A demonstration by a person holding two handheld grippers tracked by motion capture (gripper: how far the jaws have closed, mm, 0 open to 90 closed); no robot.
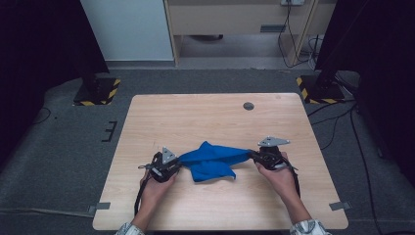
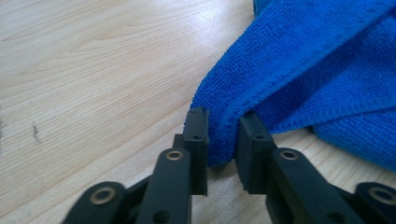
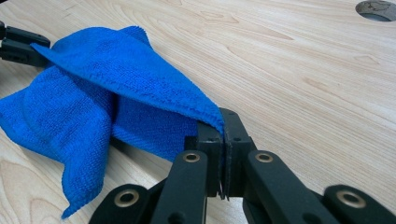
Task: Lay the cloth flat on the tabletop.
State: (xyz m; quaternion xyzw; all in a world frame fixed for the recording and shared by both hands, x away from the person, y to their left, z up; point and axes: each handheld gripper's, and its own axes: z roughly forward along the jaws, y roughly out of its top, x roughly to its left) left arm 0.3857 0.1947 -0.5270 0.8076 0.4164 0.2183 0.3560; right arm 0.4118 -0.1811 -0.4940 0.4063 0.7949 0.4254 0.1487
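On my right gripper (image 3: pixel 223 154) the 2 fingers (image 3: pixel 208 156) are pressed fully together, pinching a corner of the blue microfibre cloth (image 3: pixel 107 88). On my left gripper (image 2: pixel 223 140) the fingers (image 2: pixel 197 140) stand a little apart with a folded hem of the cloth (image 2: pixel 299 70) wedged between them; the pads look to be squeezing that bunched edge, so I read it as a hold, though a looser one than the right.

From the high view the cloth (image 1: pixel 211 160) hangs stretched between the left gripper (image 1: pixel 172 164) and the right gripper (image 1: pixel 255 155), its long axis running straight from one to the other. The top edge is drawn fairly taut, while the slack belly sags toward me and rests on the surface. Both hands sit about equally close to the cloth, 1 at each end. I judge the next move turns on that line: pulling the ends apart would spread the cloth flat.

The light wooden surface (image 1: pixel 205 117) has a round cable hole (image 1: pixel 248 105) well beyond the cloth. Past it lie grey carpet (image 1: pixel 68 142), 2 black stands with hazard-striped bases (image 1: pixel 98 91), and a pale cabinet (image 1: pixel 128 29).
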